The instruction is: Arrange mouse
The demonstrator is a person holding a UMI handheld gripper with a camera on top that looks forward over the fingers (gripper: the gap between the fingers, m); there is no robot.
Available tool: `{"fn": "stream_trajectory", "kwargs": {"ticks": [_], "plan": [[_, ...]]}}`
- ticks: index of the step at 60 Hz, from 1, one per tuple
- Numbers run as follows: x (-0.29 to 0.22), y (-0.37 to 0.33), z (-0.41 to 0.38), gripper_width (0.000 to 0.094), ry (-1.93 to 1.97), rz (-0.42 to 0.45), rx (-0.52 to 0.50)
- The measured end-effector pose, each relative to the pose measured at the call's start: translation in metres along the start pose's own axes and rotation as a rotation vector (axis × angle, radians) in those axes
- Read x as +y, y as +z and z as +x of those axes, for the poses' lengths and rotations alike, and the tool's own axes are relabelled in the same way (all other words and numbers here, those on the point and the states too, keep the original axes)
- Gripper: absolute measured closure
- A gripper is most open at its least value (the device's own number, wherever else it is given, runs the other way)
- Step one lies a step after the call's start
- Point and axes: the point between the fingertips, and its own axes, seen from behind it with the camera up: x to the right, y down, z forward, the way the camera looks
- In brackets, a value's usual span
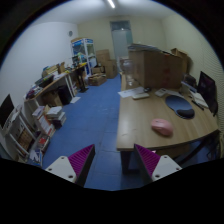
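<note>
A pink mouse point(161, 127) lies on the wooden desk point(140, 120), ahead and to the right of my fingers. A dark round mouse pad point(180, 103) lies farther back on the same desk. My gripper point(112, 168) is open and empty, held above the blue carpet short of the desk's near edge. Its two magenta pads point(80, 158) stand well apart with only floor between them.
Blue carpet point(90, 125) runs down the room's middle. Cluttered shelves and boxes point(35, 115) line the left wall. A monitor point(208, 90) and papers stand on the desk at the right. Wooden cabinets point(150, 68) stand at the back.
</note>
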Motion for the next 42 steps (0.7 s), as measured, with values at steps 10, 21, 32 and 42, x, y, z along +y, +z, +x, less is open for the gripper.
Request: {"fn": "stream_trajectory", "kwargs": {"ticks": [10, 21, 32, 42], "plan": [[-0.010, 0.015, 0.104, 0.0147, 0.006, 0.026, 0.062], [-0.011, 0.058, 0.219, 0.0148, -0.048, 0.021, 0.118], [-0.011, 0.107, 0.232, 0.0140, -0.057, -0.009, 0.011], [-0.019, 0.146, 0.227, 0.0130, -0.143, -0.001, -0.008]]}}
